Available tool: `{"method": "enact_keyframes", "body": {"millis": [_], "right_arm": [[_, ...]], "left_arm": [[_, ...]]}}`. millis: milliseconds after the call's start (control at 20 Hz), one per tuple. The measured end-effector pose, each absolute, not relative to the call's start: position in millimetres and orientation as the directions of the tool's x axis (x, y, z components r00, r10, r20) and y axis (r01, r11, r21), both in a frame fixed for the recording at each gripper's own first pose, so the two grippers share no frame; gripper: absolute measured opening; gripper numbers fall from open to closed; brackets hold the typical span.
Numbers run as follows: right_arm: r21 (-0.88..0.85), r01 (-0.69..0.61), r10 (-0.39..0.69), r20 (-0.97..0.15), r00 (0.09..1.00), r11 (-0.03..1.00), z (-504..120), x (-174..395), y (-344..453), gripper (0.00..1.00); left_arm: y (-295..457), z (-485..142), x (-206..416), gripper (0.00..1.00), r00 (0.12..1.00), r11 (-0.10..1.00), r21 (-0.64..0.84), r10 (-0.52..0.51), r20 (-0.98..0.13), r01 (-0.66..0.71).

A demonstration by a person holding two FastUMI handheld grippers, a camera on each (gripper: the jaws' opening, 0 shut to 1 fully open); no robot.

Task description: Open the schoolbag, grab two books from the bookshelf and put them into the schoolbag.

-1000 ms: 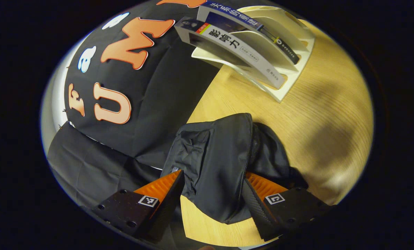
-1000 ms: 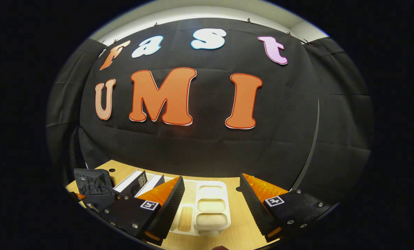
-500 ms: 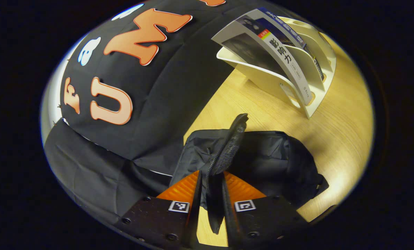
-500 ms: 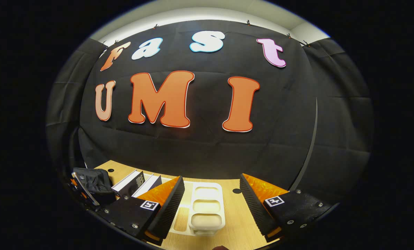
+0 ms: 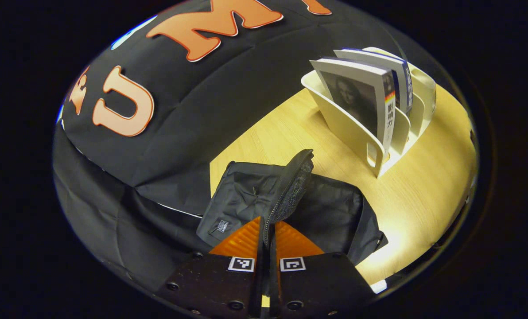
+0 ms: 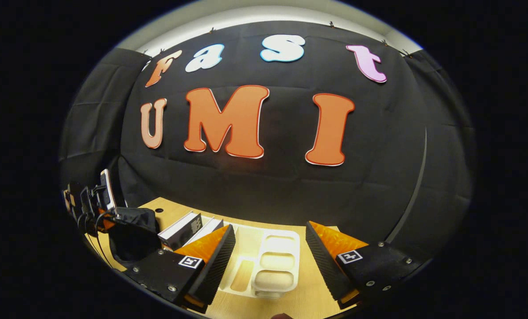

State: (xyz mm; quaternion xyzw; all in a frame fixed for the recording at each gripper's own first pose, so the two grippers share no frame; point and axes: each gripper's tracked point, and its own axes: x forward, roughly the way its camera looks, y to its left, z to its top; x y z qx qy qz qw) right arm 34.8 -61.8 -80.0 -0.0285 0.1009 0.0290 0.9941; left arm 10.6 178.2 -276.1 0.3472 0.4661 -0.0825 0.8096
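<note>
- Left gripper view, nearest: the left claw (image 5: 268, 241) is pinched tight on the zippered flap (image 5: 293, 188) of the schoolbag (image 5: 330, 217); a second ago its fingers were spread either side of the bag.
- That flap now stands on edge, its long axis running up and away from the claw, so the opening step looks underway.
- Behind it, the bag lies slumped on the desk (image 5: 423, 195), near the booth wall.
- Farther off, the bookshelf (image 5: 357, 133) holds two books (image 5: 370, 95) upright, spines towards the desk's open side.
- Right gripper view: the right claw (image 6: 270, 248) hangs spread and empty above the bookshelf (image 6: 273, 266), the books (image 6: 188, 228) to its left.
</note>
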Motion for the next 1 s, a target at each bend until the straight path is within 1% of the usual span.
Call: {"method": "enact_keyframes", "body": {"millis": [150, 300, 350, 500, 650, 700, 750, 900, 1000], "right_arm": [[-0.069, -0.098, 0.08, -0.23, 0.97, 0.993, -78, 33, -43, 0.94], [-0.095, -0.118, 0.087, -0.283, 0.955, 0.988, -83, 33, -18, 0.94], [-0.093, -0.119, 0.084, -0.319, 0.944, 0.989, -89, 34, -8, 0.94], [-0.063, -0.113, 0.076, -0.419, 0.905, 0.992, -104, 36, 33, 0.95], [-0.02, -0.072, 0.052, -0.503, 0.863, 0.997, -107, 45, 76, 0.95], [0.001, -0.069, 0.059, -0.526, 0.849, 0.998, -109, 48, 91, 0.95], [0.015, -0.063, 0.06, -0.545, 0.836, 0.998, -108, 53, 104, 0.95], [0.014, -0.046, 0.045, -0.628, 0.777, 0.999, -113, 67, 132, 0.95], [0.032, -0.053, 0.06, -0.695, 0.716, 0.998, -121, 66, 143, 0.95]], "left_arm": [[185, -264, 25, 0.07, 0.504, 0.771, 0.398, 0.117, -0.856, 0.497], [191, -269, 27, 0.07, 0.401, 0.791, 0.256, 0.015, -0.916, 0.555], [194, -268, 28, 0.07, 0.368, 0.791, 0.213, -0.017, -0.93, 0.574], [204, -266, 36, 0.07, 0.289, 0.767, 0.102, -0.112, -0.951, 0.633], [219, -263, 46, 0.07, 0.205, 0.752, -0.006, -0.188, -0.961, 0.659], [222, -263, 49, 0.05, 0.174, 0.743, -0.044, -0.213, -0.961, 0.668], [225, -263, 52, 0.05, 0.148, 0.731, -0.075, -0.235, -0.961, 0.678], [230, -261, 59, 0.05, 0.085, 0.68, -0.14, -0.287, -0.954, 0.72], [232, -263, 60, 0.05, 0.057, 0.659, -0.165, -0.302, -0.952, 0.734]]}}
